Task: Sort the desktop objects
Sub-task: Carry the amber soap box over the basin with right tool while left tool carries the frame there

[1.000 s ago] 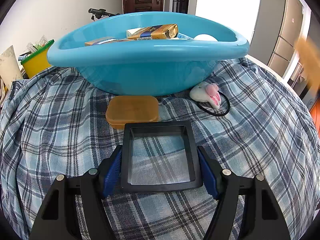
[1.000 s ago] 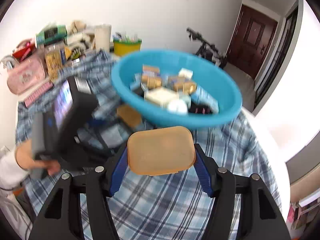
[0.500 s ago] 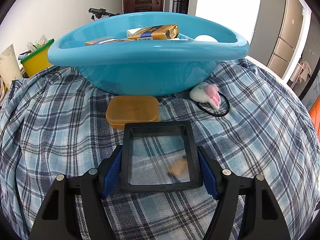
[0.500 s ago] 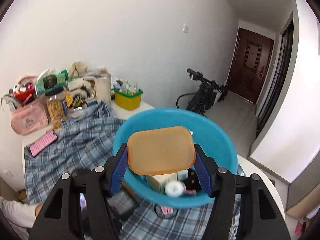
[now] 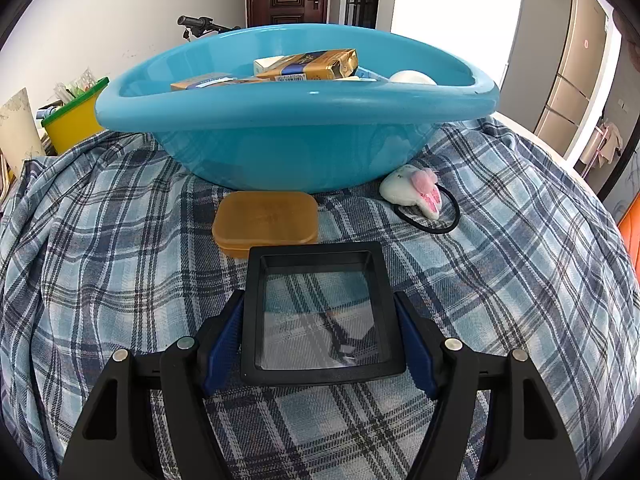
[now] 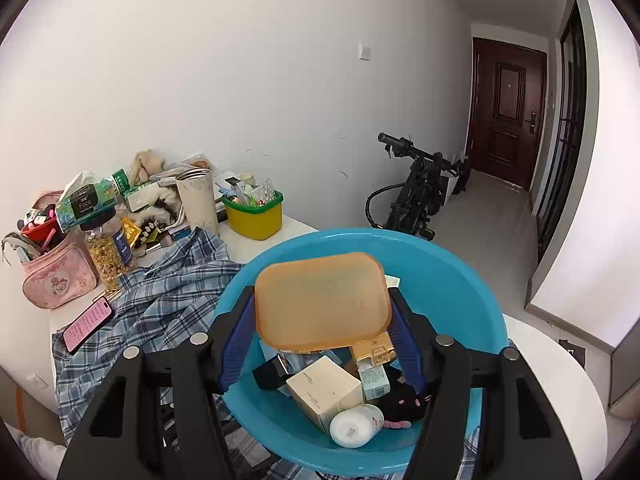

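Observation:
A blue basin stands on the plaid cloth and holds several boxes and a white jar. My left gripper is shut on a black square frame with a clear pane, low over the cloth in front of the basin. An orange box lies between the frame and the basin. A white and pink plush hair tie lies to its right. My right gripper is shut on an orange lid and holds it above the basin.
The plaid cloth covers the table. A yellow bin, a cup, a jar, a pink pouch and a pink phone crowd the table's far left by the wall. A bicycle stands by the door.
My right gripper has carried the orange lid up and over the basin. My left gripper and the black frame have stayed in place.

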Available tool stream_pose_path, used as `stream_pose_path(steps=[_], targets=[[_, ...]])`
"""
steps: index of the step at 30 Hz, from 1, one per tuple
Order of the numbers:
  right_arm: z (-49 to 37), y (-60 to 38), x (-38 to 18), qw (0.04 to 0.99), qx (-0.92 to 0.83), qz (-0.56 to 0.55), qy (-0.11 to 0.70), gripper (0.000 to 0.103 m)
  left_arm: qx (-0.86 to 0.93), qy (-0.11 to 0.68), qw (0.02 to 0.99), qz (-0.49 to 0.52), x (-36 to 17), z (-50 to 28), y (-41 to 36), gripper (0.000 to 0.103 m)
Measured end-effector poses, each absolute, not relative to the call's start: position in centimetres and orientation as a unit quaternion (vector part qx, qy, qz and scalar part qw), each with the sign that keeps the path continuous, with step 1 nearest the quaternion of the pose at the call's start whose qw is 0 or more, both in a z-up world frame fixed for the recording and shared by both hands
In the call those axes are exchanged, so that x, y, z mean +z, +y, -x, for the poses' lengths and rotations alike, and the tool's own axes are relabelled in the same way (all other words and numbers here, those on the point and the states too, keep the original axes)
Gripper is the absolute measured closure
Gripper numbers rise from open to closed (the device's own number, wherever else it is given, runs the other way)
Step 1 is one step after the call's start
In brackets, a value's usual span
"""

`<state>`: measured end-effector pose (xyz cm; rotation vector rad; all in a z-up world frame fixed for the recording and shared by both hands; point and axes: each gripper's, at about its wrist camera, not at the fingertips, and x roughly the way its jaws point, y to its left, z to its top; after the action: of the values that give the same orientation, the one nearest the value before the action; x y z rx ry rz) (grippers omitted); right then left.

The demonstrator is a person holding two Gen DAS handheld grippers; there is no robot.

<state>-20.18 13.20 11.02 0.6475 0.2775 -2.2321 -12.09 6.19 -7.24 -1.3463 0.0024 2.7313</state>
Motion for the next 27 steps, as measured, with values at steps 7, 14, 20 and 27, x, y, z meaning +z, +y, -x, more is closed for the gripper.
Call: stream_pose_path(steps=[7,14,20,27], targets=[[21.0,13.3,10.1,0.385,-0.876,-0.27,0.108,0.042,0.896,-0.003,0.052,0.441,-7.2,12.0,6.1,0.03],[21.4,13.2,9.6,0.387,-0.872,-0.28,0.108,0.042,0.897,-0.011,0.06,0.439,-7.2,11.8,5.8,0.03],[21.1,13.3,10.0,0.388,-0.873,-0.274,0.107,0.042,0.897,-0.023,0.074,0.436,-7.0,11.7,5.5,0.03],[20.7,13.0,10.3,0.391,-0.872,-0.271,0.116,0.042,0.897,-0.031,0.093,0.432,-6.1,10.1,5.0,0.03]])
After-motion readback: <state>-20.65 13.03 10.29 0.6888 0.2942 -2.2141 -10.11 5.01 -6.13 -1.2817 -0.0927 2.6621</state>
